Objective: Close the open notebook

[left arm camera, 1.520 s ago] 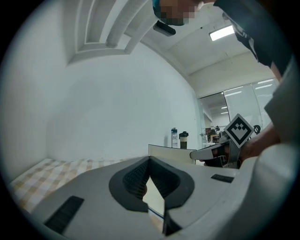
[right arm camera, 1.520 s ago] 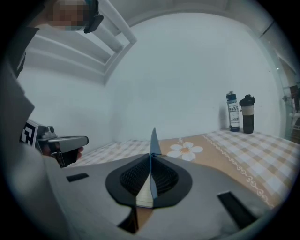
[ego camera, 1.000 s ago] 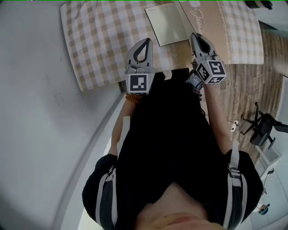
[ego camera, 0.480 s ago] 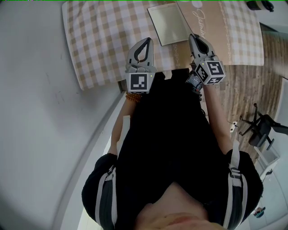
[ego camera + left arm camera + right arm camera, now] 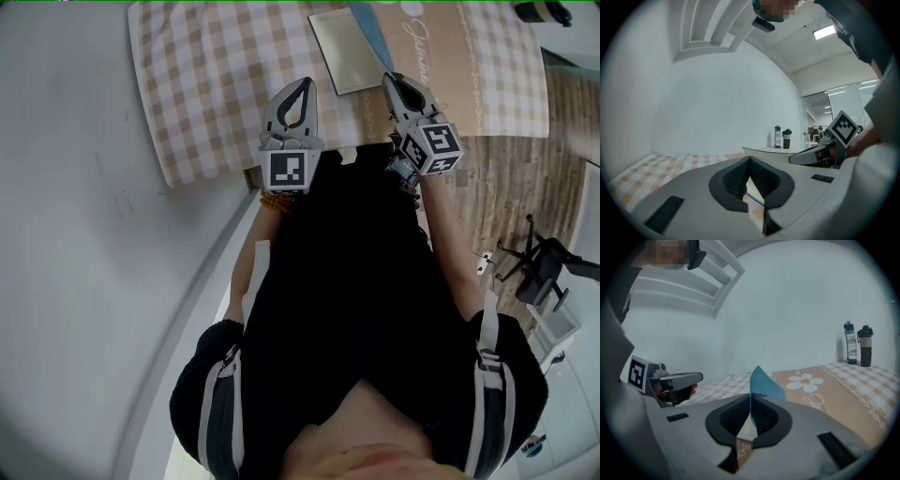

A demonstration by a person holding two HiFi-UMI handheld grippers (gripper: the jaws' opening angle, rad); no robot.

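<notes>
The notebook's pale open page (image 5: 343, 49) lies on the checked tablecloth (image 5: 216, 84) at the far side of the table. Its blue cover (image 5: 367, 21) stands lifted along the page's right edge. My right gripper (image 5: 390, 81) is shut on that cover; in the right gripper view the blue cover (image 5: 763, 379) rises out from between the closed jaws of the right gripper (image 5: 751, 400). My left gripper (image 5: 303, 86) hovers to the left of the notebook, near its front edge, with nothing in it. In its own view the left gripper (image 5: 749, 160) has its pads meeting.
A tan runner with a daisy print (image 5: 820, 390) lies right of the notebook. Two bottles (image 5: 857, 344) stand at the table's far right. The table's near edge (image 5: 253, 173) is just below the grippers. An office chair (image 5: 548, 267) stands on the wooden floor to the right.
The right gripper has shifted slightly left toward the page. The blue cover, unseen before, now stands raised beside the page. The left gripper has stayed put.
</notes>
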